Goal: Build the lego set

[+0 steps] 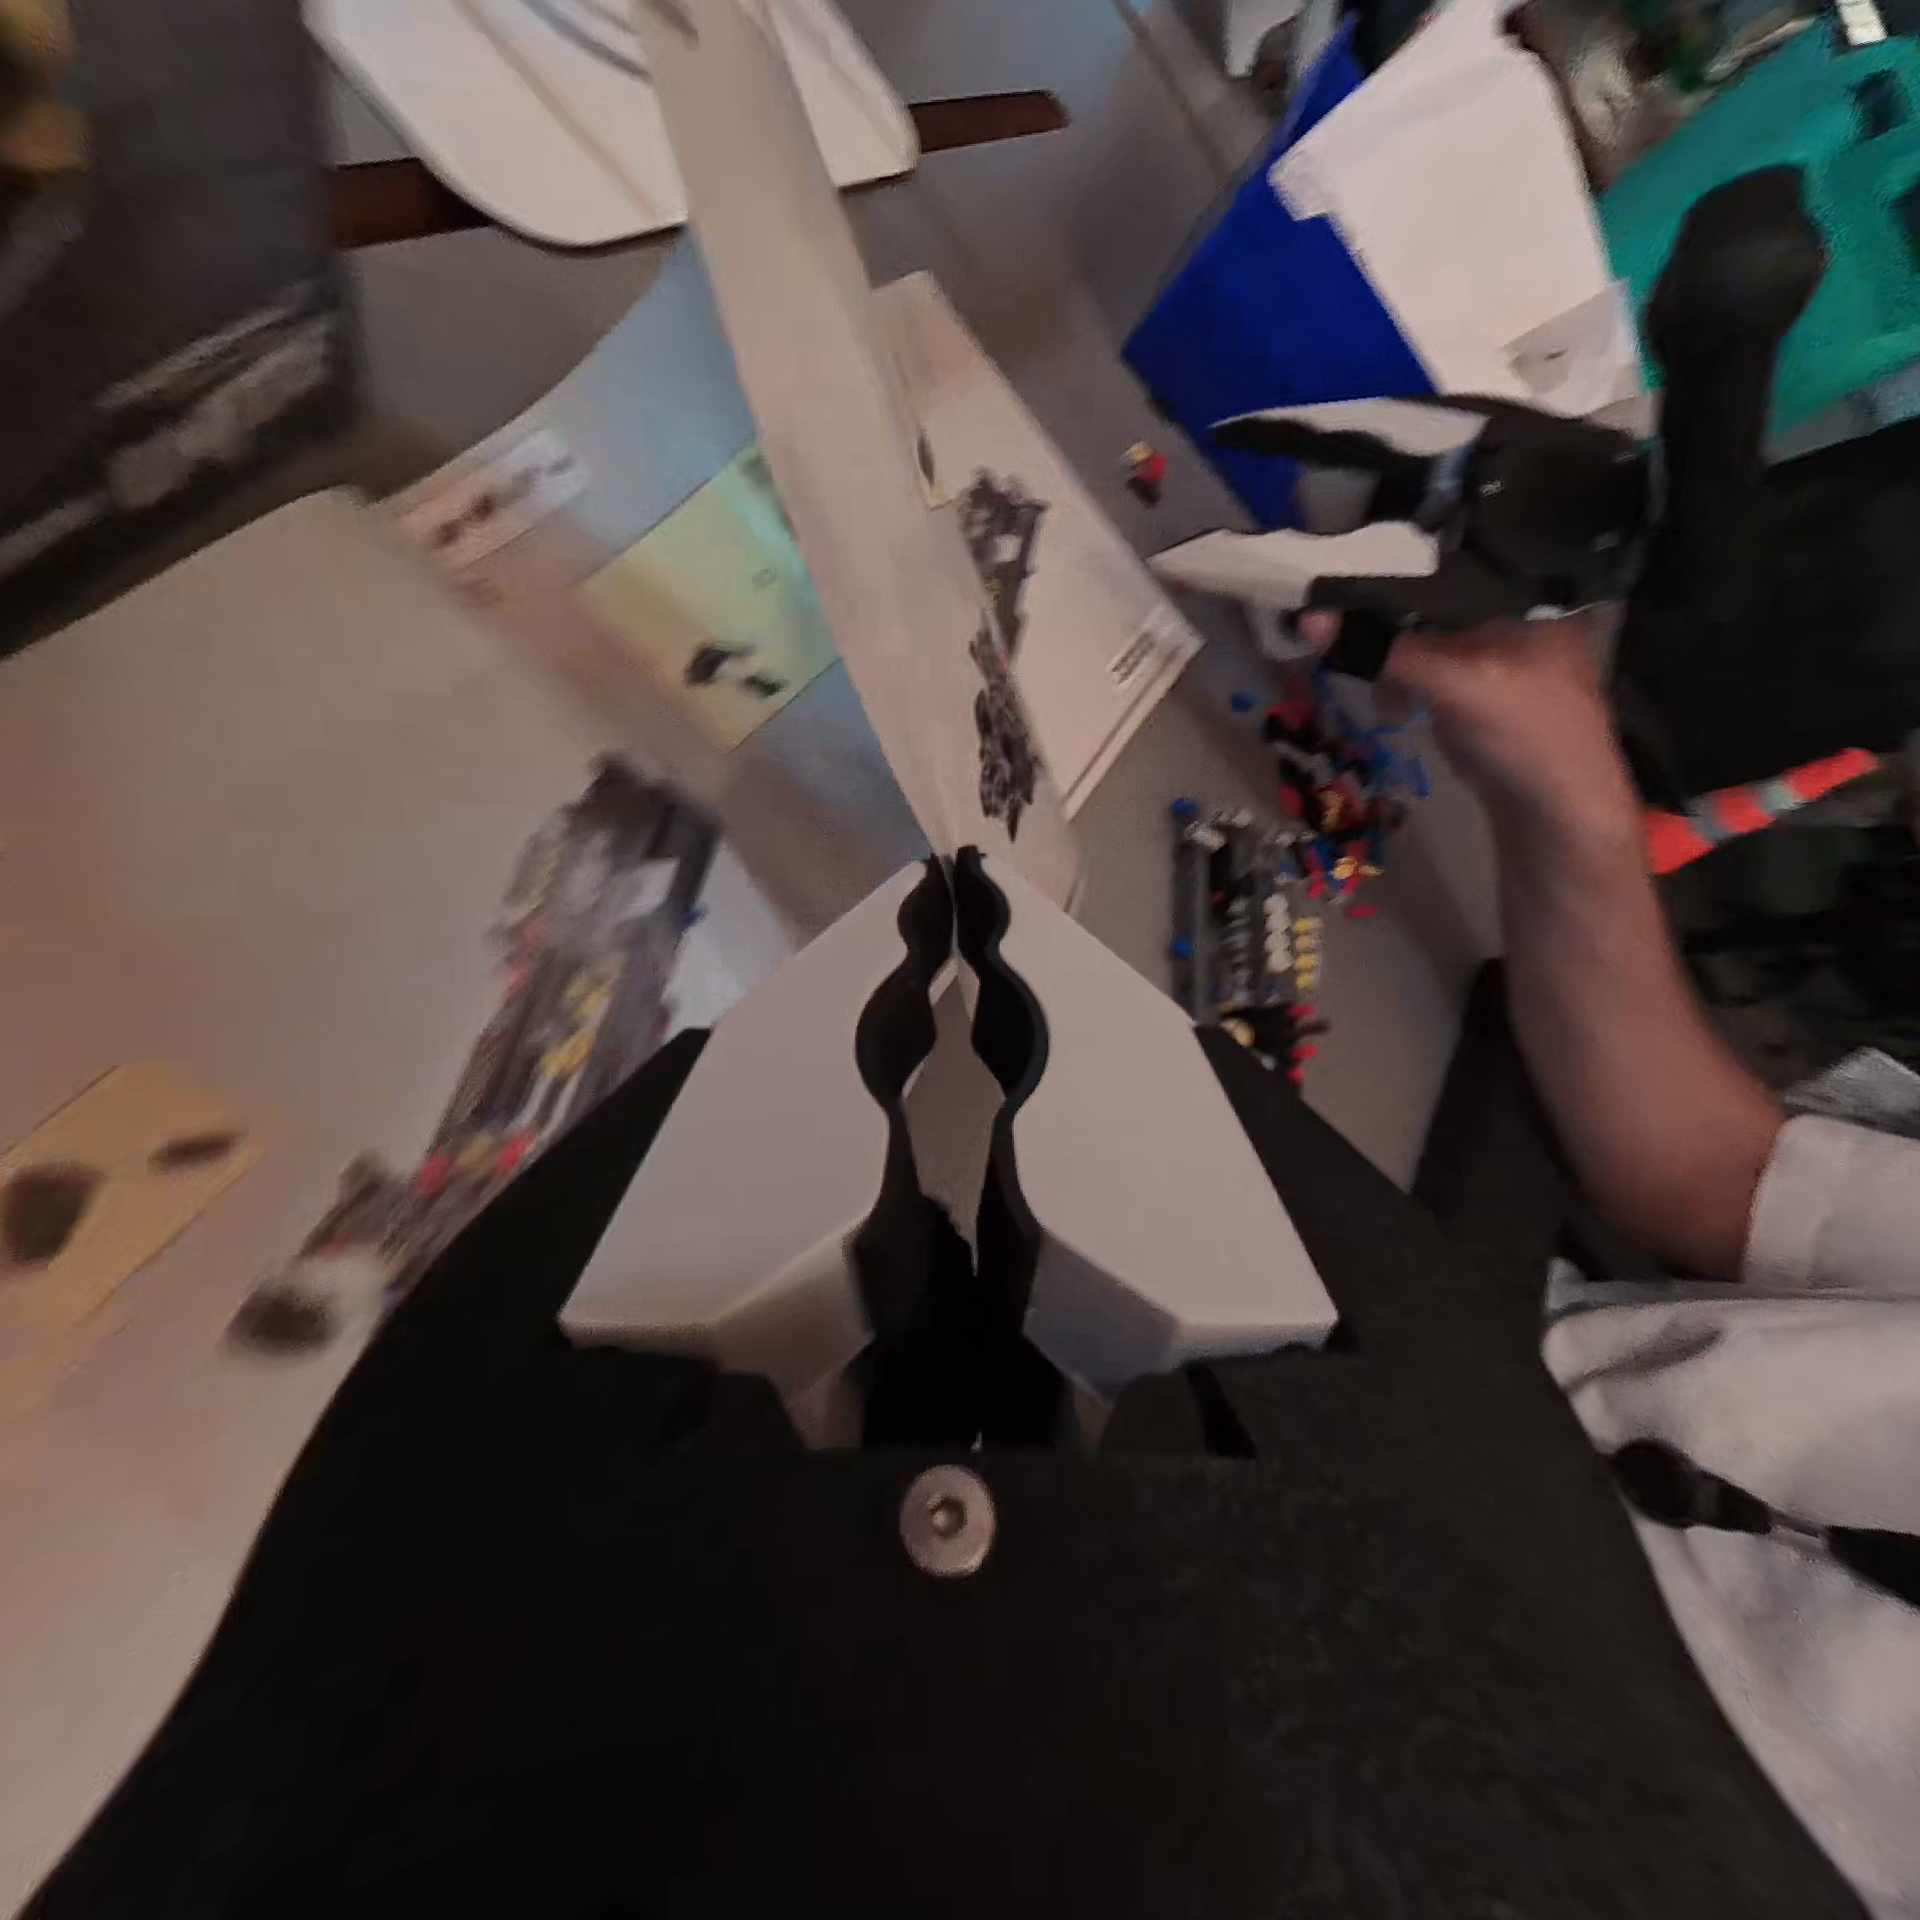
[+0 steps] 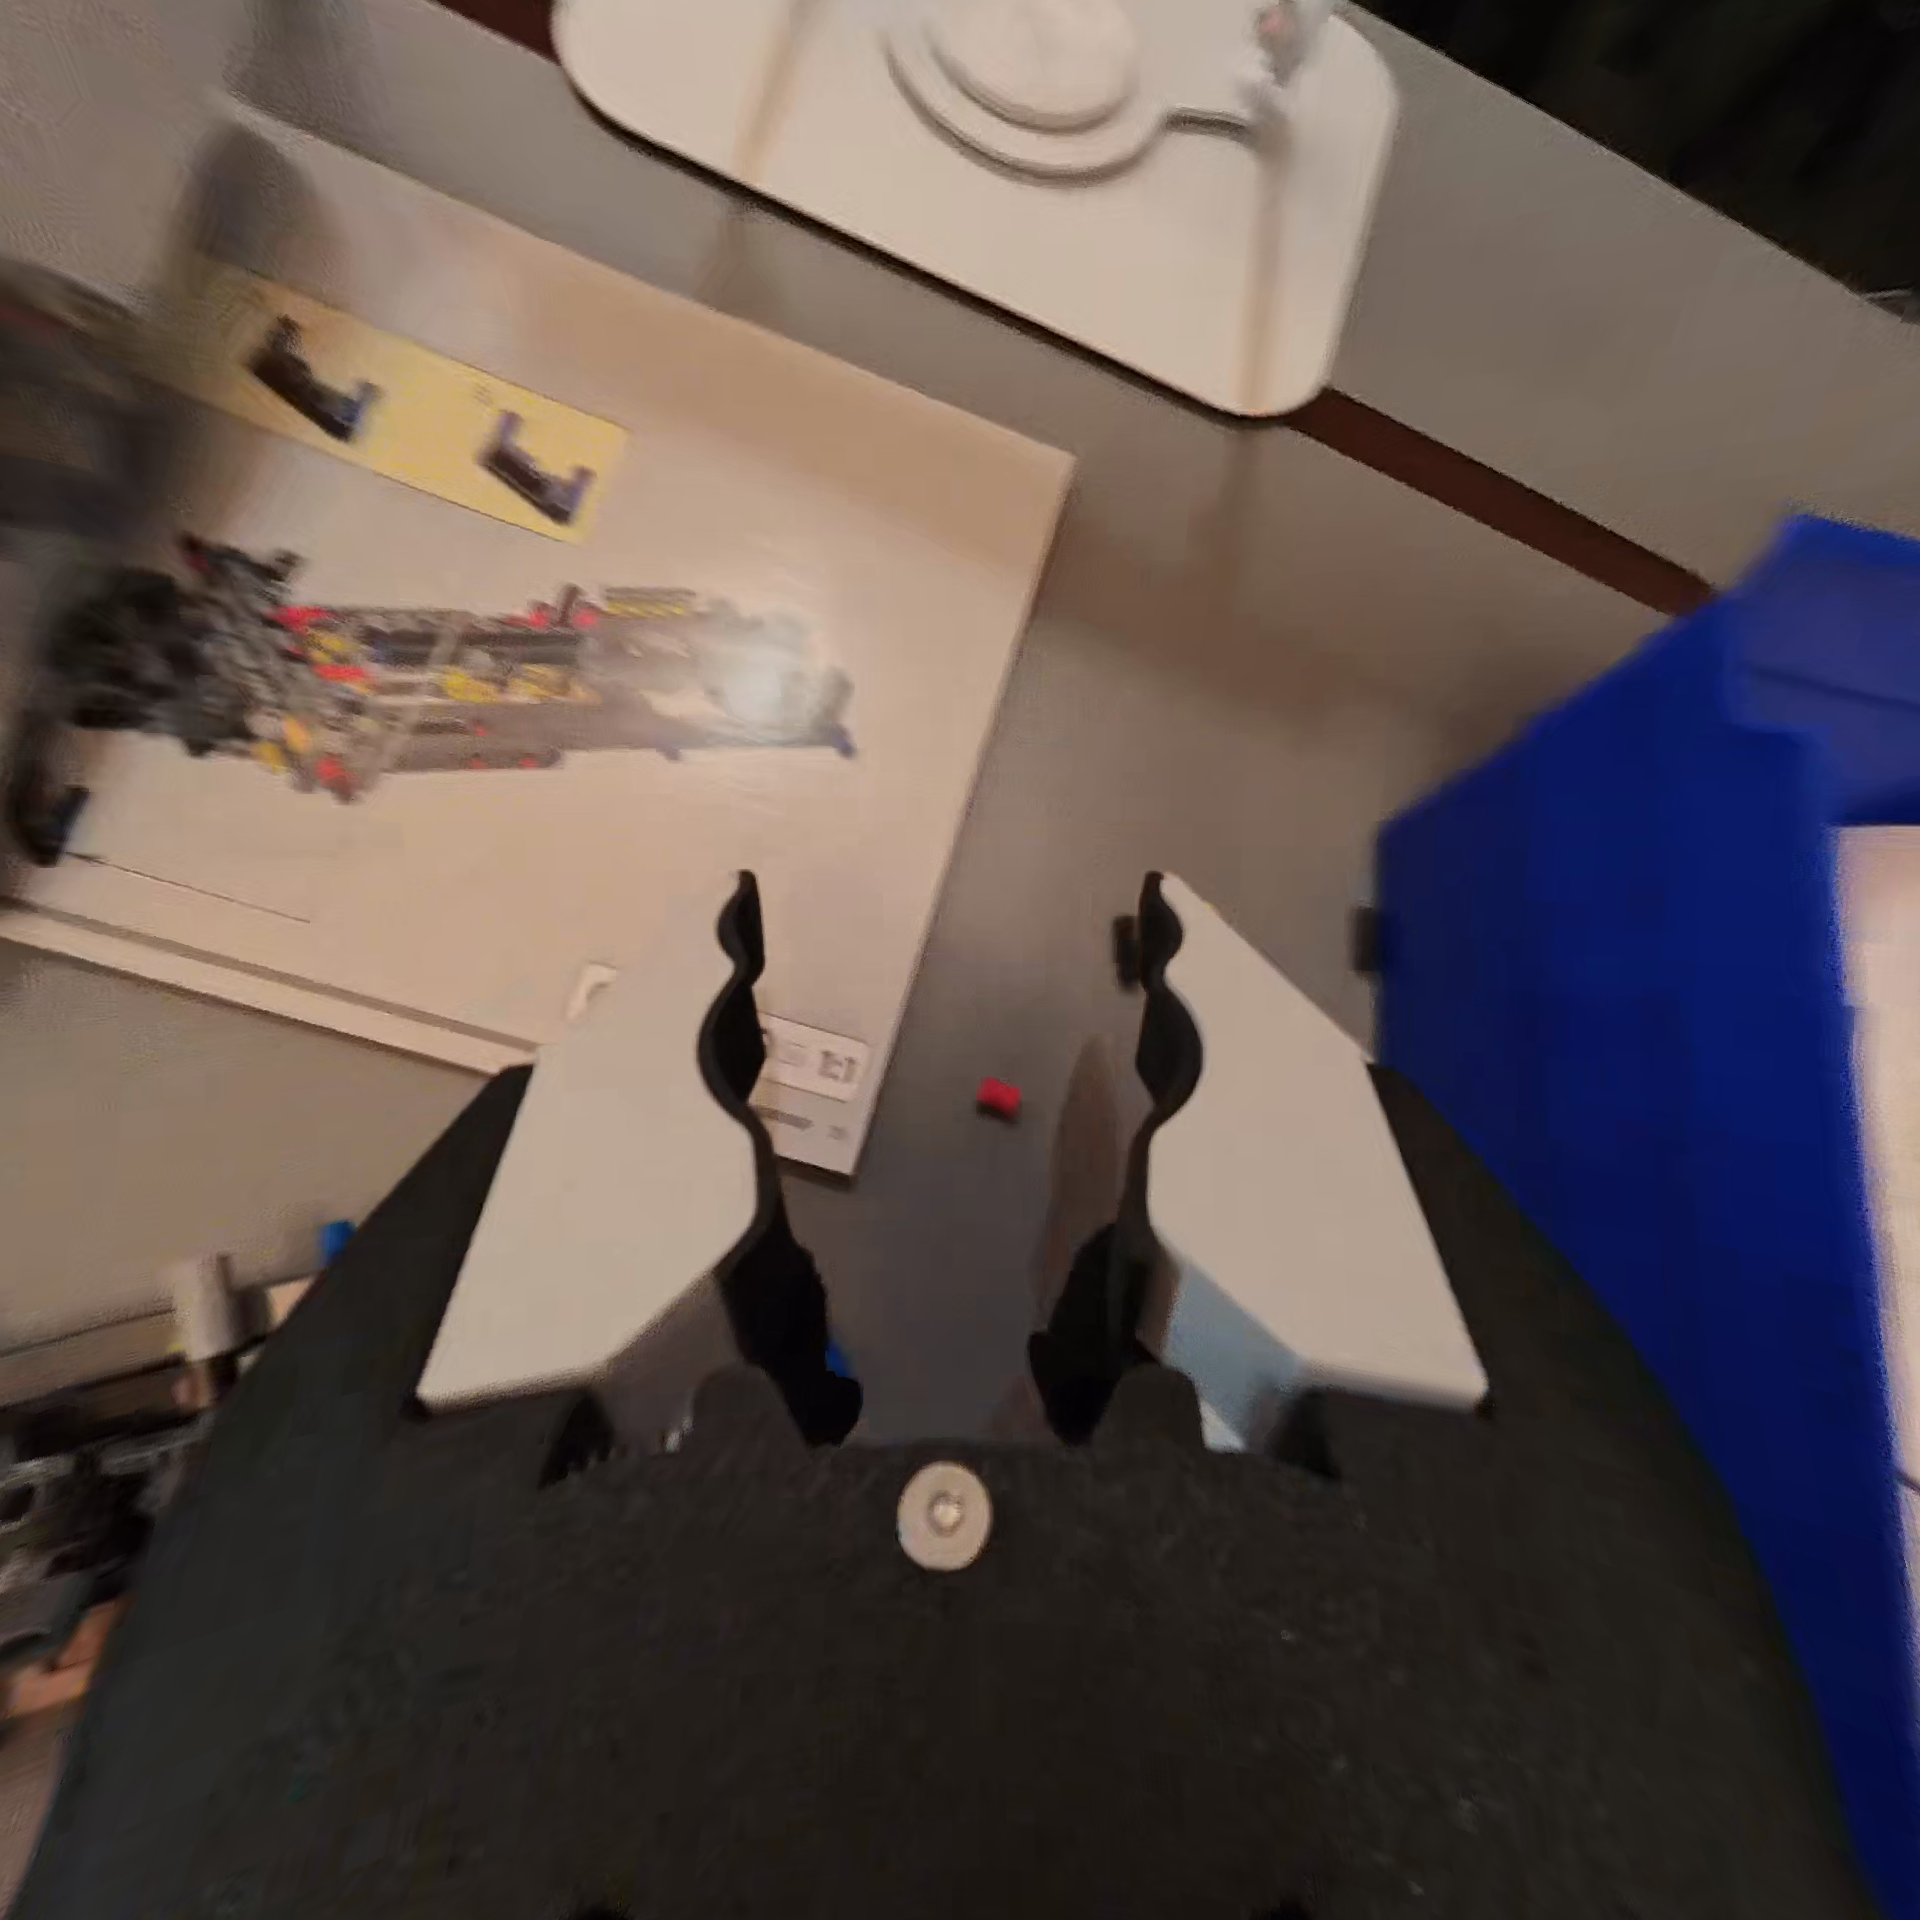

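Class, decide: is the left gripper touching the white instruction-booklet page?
Touching. The left wrist view shows the left gripper shut on the lifted white page, its edge pinched between the fingertips.

The left gripper (image 1: 954,862) body is matt black with a grainy, rough texture, plus smooth off-white plastic fingers (image 1: 1132,1143) and one shiny metal screw (image 1: 945,1519). The page (image 1: 831,520) pinched in it is thin paper with a slight sheen. The booklet (image 2: 582,727) looks glossy where glare hits the print. The bin (image 2: 1621,1039) is smooth blue plastic, and the counter (image 2: 1195,644) is plain matt grey.
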The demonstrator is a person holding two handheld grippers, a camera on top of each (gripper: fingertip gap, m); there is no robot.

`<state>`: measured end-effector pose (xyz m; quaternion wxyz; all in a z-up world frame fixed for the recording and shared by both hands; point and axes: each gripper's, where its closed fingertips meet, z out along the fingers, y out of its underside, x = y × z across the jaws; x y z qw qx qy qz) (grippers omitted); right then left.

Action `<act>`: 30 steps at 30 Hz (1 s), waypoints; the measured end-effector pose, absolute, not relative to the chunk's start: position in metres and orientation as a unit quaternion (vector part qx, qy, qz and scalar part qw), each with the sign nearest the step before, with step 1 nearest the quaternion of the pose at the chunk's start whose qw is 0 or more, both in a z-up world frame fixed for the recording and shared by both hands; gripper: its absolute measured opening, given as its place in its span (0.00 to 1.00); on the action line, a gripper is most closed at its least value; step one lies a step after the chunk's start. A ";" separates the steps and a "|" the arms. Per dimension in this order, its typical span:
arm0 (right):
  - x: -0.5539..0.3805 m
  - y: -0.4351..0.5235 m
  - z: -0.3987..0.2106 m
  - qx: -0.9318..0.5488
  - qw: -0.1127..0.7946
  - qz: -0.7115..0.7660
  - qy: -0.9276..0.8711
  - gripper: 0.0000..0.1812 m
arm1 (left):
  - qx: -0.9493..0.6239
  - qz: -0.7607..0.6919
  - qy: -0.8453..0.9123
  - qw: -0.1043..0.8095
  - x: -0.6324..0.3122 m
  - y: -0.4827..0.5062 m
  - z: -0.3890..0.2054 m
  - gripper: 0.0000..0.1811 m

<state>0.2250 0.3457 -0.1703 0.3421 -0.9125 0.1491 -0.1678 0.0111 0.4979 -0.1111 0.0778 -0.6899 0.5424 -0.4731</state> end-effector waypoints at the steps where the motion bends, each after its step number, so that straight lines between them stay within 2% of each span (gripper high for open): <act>1: 0.226 0.344 -0.167 -0.912 0.336 -0.182 0.148 0.38 | -0.703 -0.456 0.537 0.092 -0.007 0.511 -0.112 0.00; 5: 0.180 0.376 -0.175 -0.921 0.363 -0.105 0.093 0.20 | -0.745 -0.405 0.515 0.121 -0.072 0.553 -0.115 0.00; 8: 0.182 0.380 -0.201 -0.939 0.303 -0.157 0.044 0.00 | -0.775 -0.358 0.503 0.134 -0.106 0.583 -0.126 0.00; 10: 0.195 0.379 -0.203 -0.935 0.286 -0.208 0.035 0.00 | -0.786 -0.344 0.496 0.135 -0.120 0.594 -0.131 0.00; 21: 0.214 0.378 -0.203 -0.927 0.285 -0.236 0.061 0.00 | -0.817 -0.252 0.506 0.113 -0.161 0.596 -0.195 0.00; 24: 0.214 0.375 -0.197 -0.929 0.241 -0.276 0.053 0.00 | -0.817 -0.241 0.511 0.119 -0.163 0.590 -0.200 0.00; 26: 0.177 0.404 -0.165 -0.908 0.316 -0.274 -0.016 0.00 | -0.818 -0.231 0.513 0.121 -0.165 0.589 -0.204 0.00; 28: 0.094 0.441 -0.150 -0.897 0.389 -0.158 -0.139 0.00 | -0.819 -0.232 0.511 0.121 -0.165 0.589 -0.208 0.00; 30: 0.031 0.461 -0.149 -0.874 0.416 -0.082 -0.239 0.00 | -0.821 -0.241 0.503 0.121 -0.163 0.592 -0.208 0.00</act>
